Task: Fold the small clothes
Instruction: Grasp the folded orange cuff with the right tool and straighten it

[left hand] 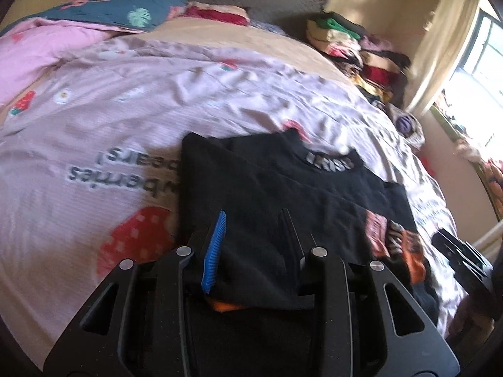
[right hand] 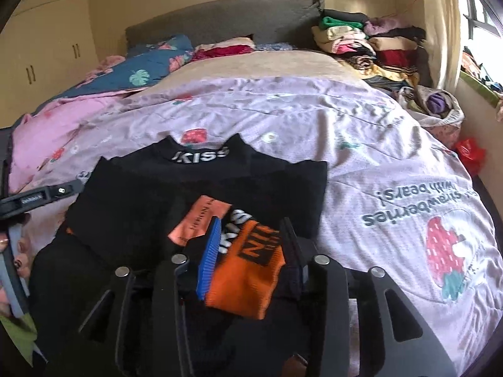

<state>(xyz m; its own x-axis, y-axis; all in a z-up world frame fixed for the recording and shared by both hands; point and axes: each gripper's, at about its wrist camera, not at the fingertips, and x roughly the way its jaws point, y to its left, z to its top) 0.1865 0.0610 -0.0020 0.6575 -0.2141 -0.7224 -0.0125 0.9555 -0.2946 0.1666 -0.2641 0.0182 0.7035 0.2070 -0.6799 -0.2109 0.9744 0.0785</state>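
1. Right ahead of both my tools lies the black shirt [right hand: 201, 194], spread on the bed with its collar away from me and its near hem under my fingers. It looks soft, light and floppy to me, the kind of knit that sags and drags unless I lift it from two points at once.
2. My right gripper [right hand: 248, 235] sits over the orange print [right hand: 248, 270] at the near hem, with the jaws set moderately apart and cloth bunched between them. Whether they pinch it, I cannot tell.
3. My left gripper [left hand: 254, 229] is just as far spread over plain black cloth at the near left edge, and its grip is equally unclear.
4. I judge the best hold to be the two near hem corners, taking all layers.
5. Under everything is the lilac strawberry duvet [right hand: 377, 163], rumpled enough to snag a sliding fold.
6. Far ahead to the right, a clothes pile [right hand: 371, 44] leans by the headboard.
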